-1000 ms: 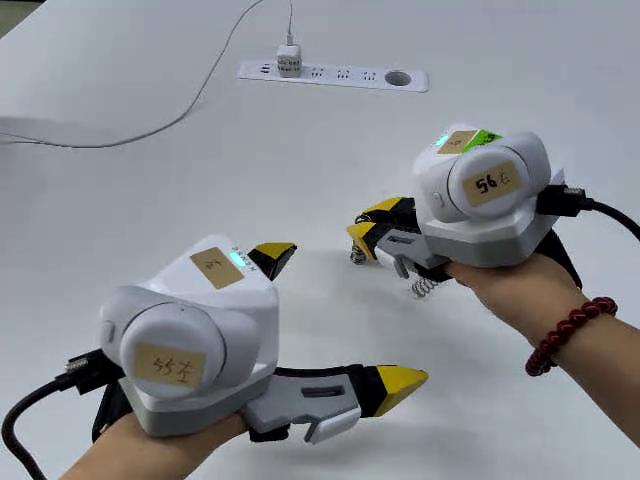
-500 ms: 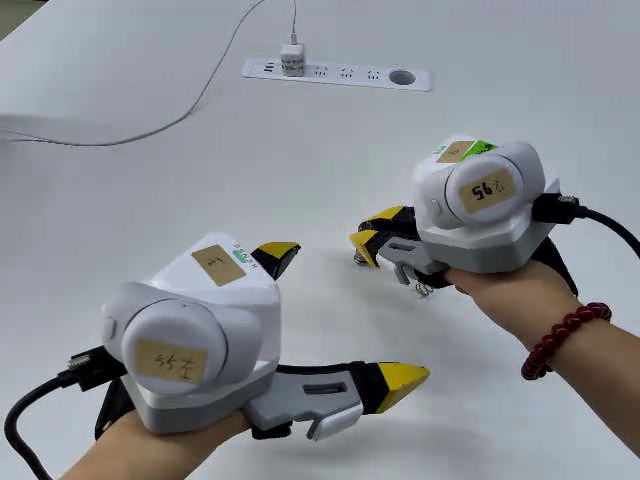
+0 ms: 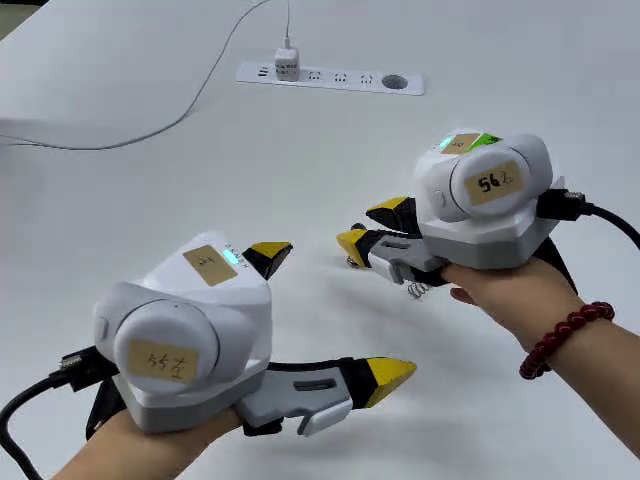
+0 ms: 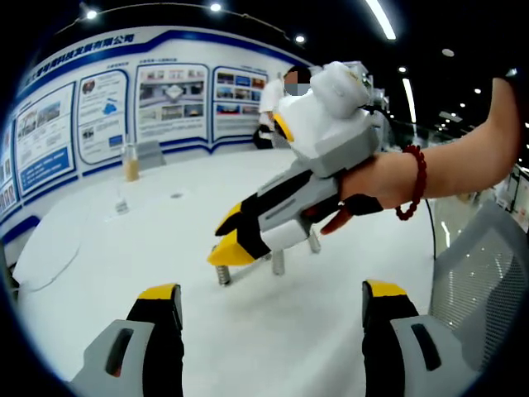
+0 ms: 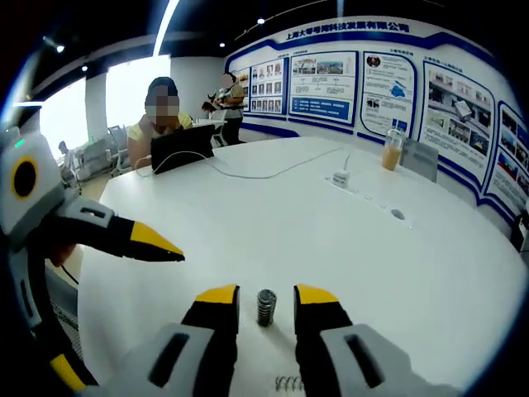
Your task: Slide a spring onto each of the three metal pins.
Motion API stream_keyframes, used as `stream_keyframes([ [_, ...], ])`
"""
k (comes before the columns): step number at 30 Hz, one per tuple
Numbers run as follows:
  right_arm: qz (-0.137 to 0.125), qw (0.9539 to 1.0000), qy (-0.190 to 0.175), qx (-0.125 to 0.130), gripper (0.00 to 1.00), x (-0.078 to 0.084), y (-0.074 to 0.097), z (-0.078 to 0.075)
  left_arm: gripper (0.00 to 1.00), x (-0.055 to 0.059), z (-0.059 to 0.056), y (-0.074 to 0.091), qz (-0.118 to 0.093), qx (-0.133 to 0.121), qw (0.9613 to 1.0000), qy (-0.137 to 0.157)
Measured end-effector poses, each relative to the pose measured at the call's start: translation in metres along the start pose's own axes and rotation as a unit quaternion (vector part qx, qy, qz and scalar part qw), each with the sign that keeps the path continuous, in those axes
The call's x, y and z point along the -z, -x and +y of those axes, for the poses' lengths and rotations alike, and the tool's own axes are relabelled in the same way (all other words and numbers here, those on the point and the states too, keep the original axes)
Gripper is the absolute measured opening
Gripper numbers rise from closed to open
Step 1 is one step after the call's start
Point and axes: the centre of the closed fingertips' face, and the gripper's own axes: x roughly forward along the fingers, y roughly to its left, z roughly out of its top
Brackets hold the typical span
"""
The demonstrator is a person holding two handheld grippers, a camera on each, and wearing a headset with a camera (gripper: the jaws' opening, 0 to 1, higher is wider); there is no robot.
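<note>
White and smooth, the worktop [image 3: 150,220] curves away at its far edge. Nearest the person, the left tongs [image 3: 330,312] are held low, their two yellow tips spread wide with nothing between them. Just beyond, the right tongs [image 3: 367,224] are set narrow. In the right gripper view their tips stand either side of the first pin [image 5: 265,306], which has a coil wound round it, and a small gap shows on each side. One loose spring [image 5: 288,383] lies flat on the worktop just under the right tongs.

The left gripper view shows three upright pins in a row: the coiled one at the yellow tips, then the second pin [image 4: 278,263] and the third pin [image 4: 315,242] under the hand. Whether those two carry springs I cannot tell. One bead bracelet [image 3: 565,330] sits on that wrist.

Farther off lies one power strip [image 3: 350,78] with one charger [image 3: 287,66] plugged in and one white cable [image 3: 190,105] trailing away. Across the worktop stand one orange drink [image 5: 392,152] and one open laptop [image 5: 183,146]. Blue-and-white wall boards [image 5: 331,87] line the room.
</note>
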Motion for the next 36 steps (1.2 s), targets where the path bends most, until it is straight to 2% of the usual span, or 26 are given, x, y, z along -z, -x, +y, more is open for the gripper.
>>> stream_keyframes([
  [10, -0.011, 0.9993, -0.034, 0.012, 0.35, -0.008, 0.022, -0.009, 0.83, -0.005, 0.001, 0.000, -0.002, -0.006, 1.0000, -0.007],
  [18, -0.017, 0.9982, -0.049, 0.029, 0.39, -0.007, 0.044, -0.018, 0.70, -0.004, 0.006, -0.001, 0.009, -0.019, 0.9997, -0.014],
  [26, -0.018, 0.9973, -0.056, 0.043, 0.41, -0.001, 0.064, -0.027, 0.60, -0.005, 0.005, -0.008, 0.015, -0.021, 0.9993, -0.026],
  [36, -0.018, 0.9962, -0.063, 0.058, 0.41, 0.013, 0.086, -0.038, 0.49, 0.000, 0.004, -0.018, 0.034, -0.021, 0.9982, -0.044],
])
